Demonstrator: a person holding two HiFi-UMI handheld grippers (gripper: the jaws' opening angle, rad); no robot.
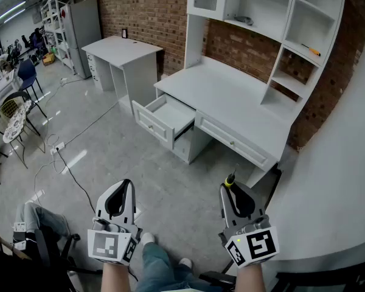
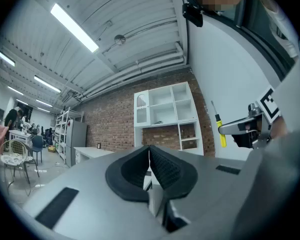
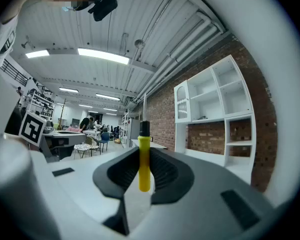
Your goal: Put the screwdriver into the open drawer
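Note:
My right gripper point(image 1: 232, 188) is shut on a screwdriver point(image 1: 230, 179) with a yellow handle and a black collar. In the right gripper view the screwdriver point(image 3: 144, 161) stands upright between the pads of the right gripper point(image 3: 143, 170), its thin shaft pointing up. The left gripper point(image 1: 124, 187) is shut and holds nothing; its pads point(image 2: 162, 166) meet along a line. The open drawer point(image 1: 165, 118) juts from the left end of a white desk point(image 1: 231, 102), well ahead of both grippers. From the left gripper view, the right gripper point(image 2: 245, 129) and screwdriver point(image 2: 221, 131) show at the right.
A white hutch point(image 1: 274, 17) with open shelves tops the desk against a brick wall. A second white desk point(image 1: 123, 52) stands further left. Cables point(image 1: 67, 163) run over the grey floor, chairs point(image 1: 15, 111) stand at the left, and a white curved wall point(image 1: 334, 187) rises at the right.

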